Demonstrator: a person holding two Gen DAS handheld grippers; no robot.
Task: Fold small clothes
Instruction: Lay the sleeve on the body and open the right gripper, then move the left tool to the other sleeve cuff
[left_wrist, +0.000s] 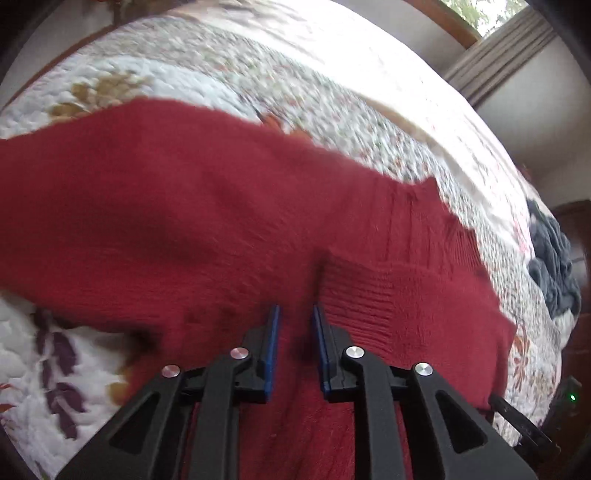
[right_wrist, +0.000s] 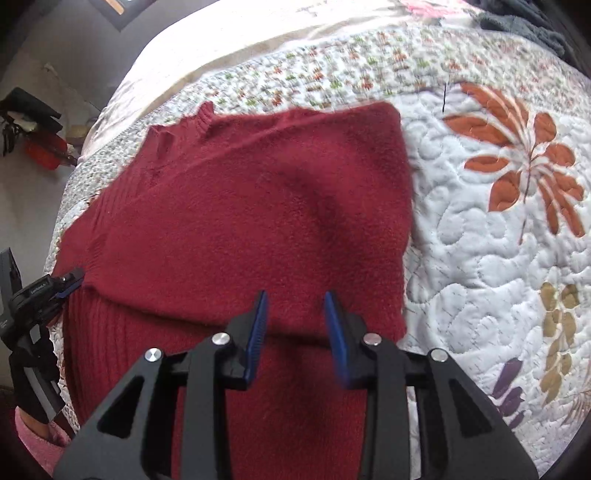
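A red knit sweater (right_wrist: 258, 206) lies folded on a floral quilt (right_wrist: 480, 258), its top layer ending in an edge just in front of my right gripper (right_wrist: 295, 310). That gripper is open over the fold and holds nothing. My left gripper (left_wrist: 295, 314) has its jaws narrowly apart, pinching a raised ridge of the red sweater (left_wrist: 184, 221) beside a ribbed cuff (left_wrist: 358, 299). In the right wrist view the left gripper (right_wrist: 68, 282) sits at the sweater's left edge. The far part of the left wrist view is blurred.
The quilt (left_wrist: 332, 92) covers a bed. A grey crumpled cloth (left_wrist: 554, 266) lies at its far right side. Beside the bed, dark and red items (right_wrist: 40, 147) rest on the floor. A pink sleeve (right_wrist: 33, 439) shows at the lower left.
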